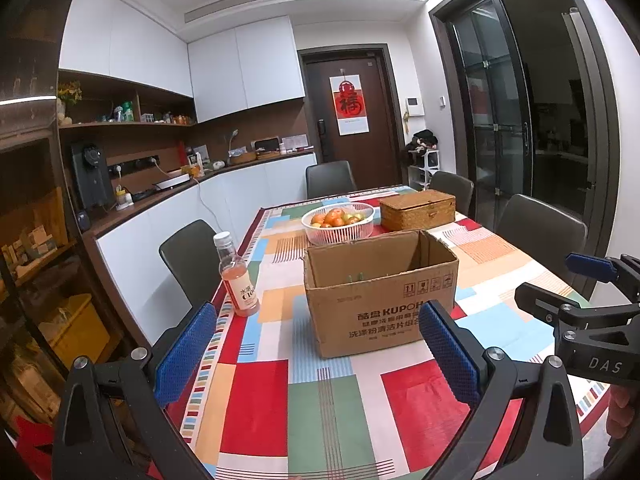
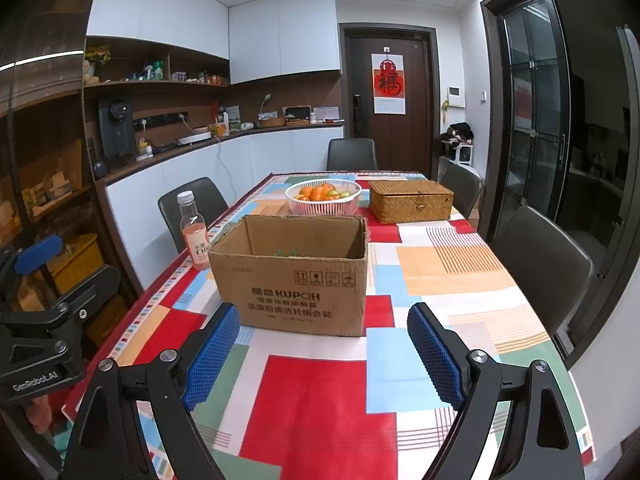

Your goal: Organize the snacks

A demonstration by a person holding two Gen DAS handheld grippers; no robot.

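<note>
Two grippers above a patchwork tablecloth [image 2: 320, 392], left gripper [image 1: 316, 354] and right gripper [image 2: 324, 350] both wide open and empty, open cardboard box [image 2: 292, 280] ahead, pink drink bottle [image 2: 195, 232] beside it, fruit basket [image 2: 324, 198] behind.

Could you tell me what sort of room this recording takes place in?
Most likely a home dining room with a kitchen counter: a dining table under a patchwork cloth with chairs around it, a fruit basket on it, and wall cabinets above a cluttered counter.

Wicker box [image 2: 411, 201], fruit basket [image 2: 324, 197], chairs [image 2: 540, 268]
</note>
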